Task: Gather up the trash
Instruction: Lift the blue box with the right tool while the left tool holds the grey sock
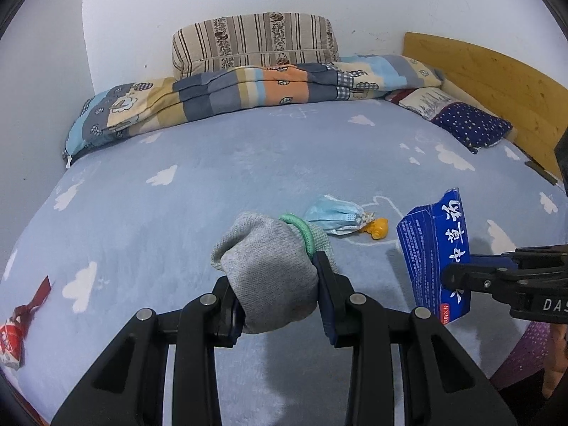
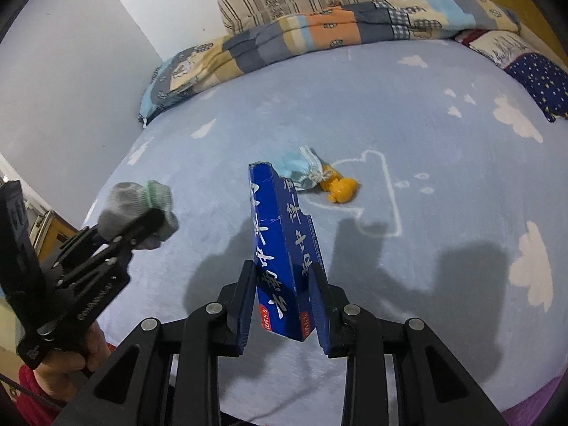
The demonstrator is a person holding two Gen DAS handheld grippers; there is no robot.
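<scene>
Left wrist view: your left gripper (image 1: 280,305) has its fingers clamped on a rolled grey sock (image 1: 266,269) with a green cuff, held above the near edge of the bed (image 1: 213,163).
Bed middle: a crumpled blue face mask (image 1: 335,217) touches a small yellow toy (image 1: 377,228).
Near left corner: a red wrapper (image 1: 14,333).
Right wrist view: your right gripper (image 2: 284,305) pinches a torn blue box (image 2: 278,248) upright between its fingers, above the bed's near edge.

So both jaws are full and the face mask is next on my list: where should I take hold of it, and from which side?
Grip the face mask across its bunched pleated middle, coming down from above. It lies crumpled and low on the blue sheet, so there is no edge to slide under. Stay on its left end, since the yellow toy touches its right.
</scene>
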